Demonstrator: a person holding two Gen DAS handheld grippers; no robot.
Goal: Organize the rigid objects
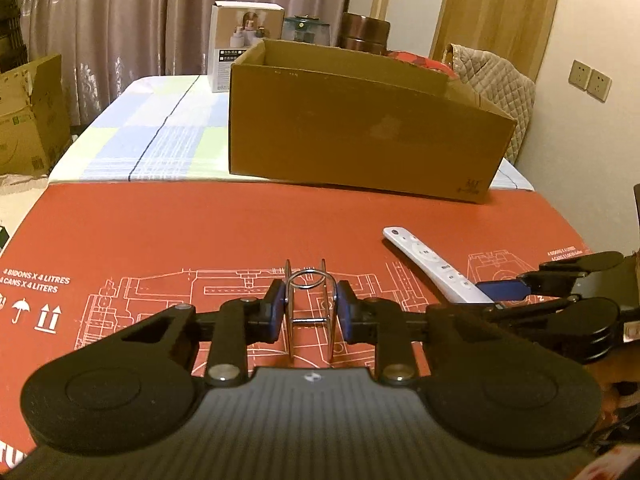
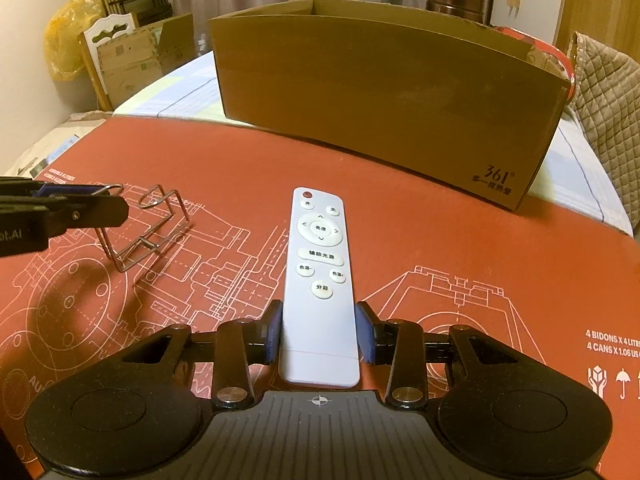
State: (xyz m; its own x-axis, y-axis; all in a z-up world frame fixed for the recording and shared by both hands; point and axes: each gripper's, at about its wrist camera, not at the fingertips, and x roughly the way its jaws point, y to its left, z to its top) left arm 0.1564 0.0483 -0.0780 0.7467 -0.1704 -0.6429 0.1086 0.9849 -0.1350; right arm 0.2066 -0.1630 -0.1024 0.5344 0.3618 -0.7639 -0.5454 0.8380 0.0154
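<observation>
Left claw (image 1: 311, 312): clenched on the wire rack (image 1: 310, 312), whose two upright sides are pressed between the blue pads (image 1: 347, 316); seen from the right wrist, the rack is tilted, its lower end close to or touching the red sheet (image 2: 440, 232), which of the two cannot be told.
Wire rack: a bent frame of shiny metal wire with a round loop at the top and a short crossbar lower down; it is held to the left of the remote and apart from it.
Right claw (image 2: 319, 334): clenched on the white remote (image 2: 320, 276), gripped by its long edges near the plain end, the end with the red button pointed away toward the box.
White remote: white buttons with Chinese labels are shown on its face, a round pad among them; whether it is lifted off the sheet cannot be told.
Red sheet: flattened red cardboard printed with white line drawings and handling symbols, laid over the near part of the bench (image 1: 160, 136).
Cardboard box (image 1: 360, 128): open-topped, brown, set beyond both claws at the sheet's far edge; "361°" is printed at its lower right corner.
Bench cloth: pale blue and green check, seen left of the box.
Behind the box: a small white carton (image 1: 240, 40), a glass jar (image 1: 306, 28) and a copper-coloured canister (image 1: 366, 32) are lined up before the curtain (image 1: 120, 12).
</observation>
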